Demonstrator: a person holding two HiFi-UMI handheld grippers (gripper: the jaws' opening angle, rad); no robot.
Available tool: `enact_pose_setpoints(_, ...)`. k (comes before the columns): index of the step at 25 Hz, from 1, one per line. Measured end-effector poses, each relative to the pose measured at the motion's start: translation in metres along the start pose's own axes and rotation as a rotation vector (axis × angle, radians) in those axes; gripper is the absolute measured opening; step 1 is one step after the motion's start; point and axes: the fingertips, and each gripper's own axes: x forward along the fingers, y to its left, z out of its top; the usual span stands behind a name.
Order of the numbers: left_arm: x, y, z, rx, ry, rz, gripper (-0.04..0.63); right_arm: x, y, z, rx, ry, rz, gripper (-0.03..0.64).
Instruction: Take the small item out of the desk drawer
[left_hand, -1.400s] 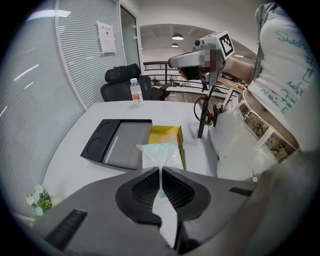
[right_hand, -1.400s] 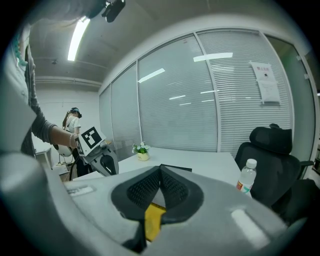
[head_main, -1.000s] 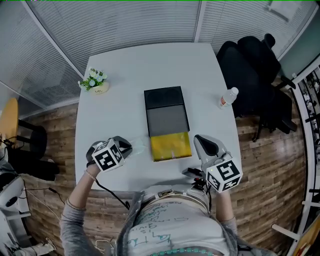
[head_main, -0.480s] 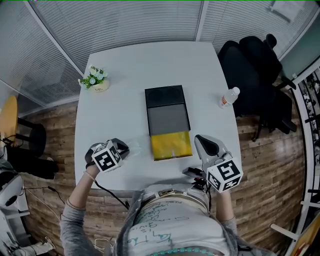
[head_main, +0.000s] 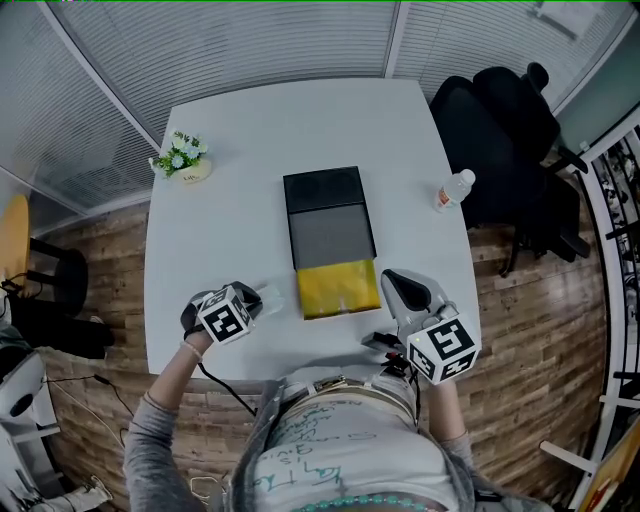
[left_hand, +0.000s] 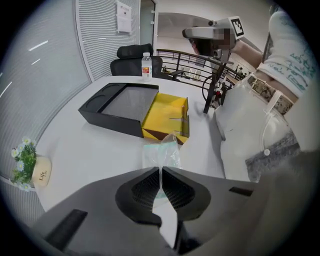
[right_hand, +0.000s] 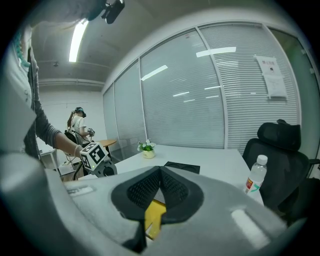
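Observation:
A black desk drawer unit (head_main: 325, 192) lies mid-table with its yellow drawer (head_main: 340, 288) pulled out toward me. In the left gripper view the drawer (left_hand: 167, 116) is just beyond a small clear plastic packet (left_hand: 161, 151) with a pale teal item inside. My left gripper (left_hand: 160, 172) is shut on the packet's near edge, and the packet hangs down to the white table (head_main: 240, 150). In the head view the left gripper (head_main: 255, 298) sits left of the drawer with the packet (head_main: 271, 297) at its tip. My right gripper (head_main: 392, 278) is right of the drawer, shut (right_hand: 160, 170) and empty.
A small flower pot (head_main: 181, 160) stands at the table's far left and a water bottle (head_main: 452, 190) near its right edge. A black office chair (head_main: 500, 130) is beside that edge. My body is against the table's near edge. Another person (right_hand: 77, 125) stands in the background.
My left gripper has sunk toward the table with the packet still pinched in it. The right gripper has kept still.

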Motion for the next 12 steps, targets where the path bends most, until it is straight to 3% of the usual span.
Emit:
enact_pose_setpoints(8,0.044,0.002,-0.012,-0.041,0.023,0.016,0.014,0.001,0.004,-0.004,-0.001,0.017,0.011,0.003)
enact_pose_setpoints(12,0.061,0.003,-0.016,-0.024,0.045,0.031,0.012,0.004,0.005,-0.005,-0.004,0.020,0.018,0.003)
